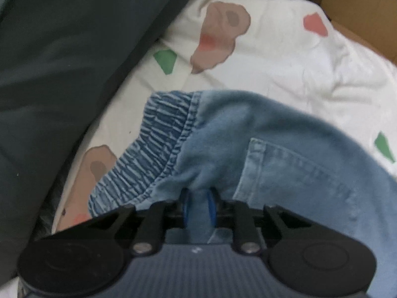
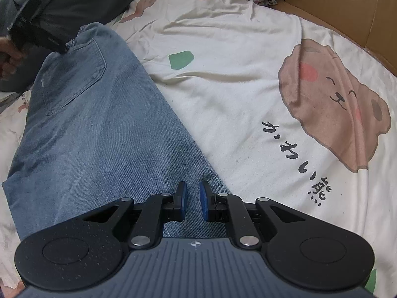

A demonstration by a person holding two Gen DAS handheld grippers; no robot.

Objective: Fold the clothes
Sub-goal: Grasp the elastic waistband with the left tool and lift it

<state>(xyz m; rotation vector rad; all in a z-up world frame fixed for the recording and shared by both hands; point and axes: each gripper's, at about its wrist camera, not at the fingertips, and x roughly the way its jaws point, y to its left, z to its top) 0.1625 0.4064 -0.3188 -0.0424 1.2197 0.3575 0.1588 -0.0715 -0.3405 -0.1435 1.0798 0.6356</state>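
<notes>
Light blue jeans [image 1: 273,149] lie on a cream bear-print bedsheet [image 1: 273,62]. In the left wrist view their elastic waistband [image 1: 153,144] and a back pocket [image 1: 285,173] sit just ahead of my left gripper [image 1: 198,206], which is shut on a bunched ridge of denim beside the waistband. In the right wrist view the jeans [image 2: 99,129] stretch away flat toward the upper left. My right gripper [image 2: 193,198] is at their near edge, its blue pads close together with denim filling the gap. The left gripper [image 2: 63,47] shows there at the far waist corner, held by a hand [image 2: 7,59].
The bedsheet [image 2: 235,87] spreads wide to the right of the jeans. A cardboard box wall [image 2: 335,7] borders it at the back right, also the cardboard [image 1: 359,12] in the left view. Dark grey cloth [image 1: 49,74] fills the left side.
</notes>
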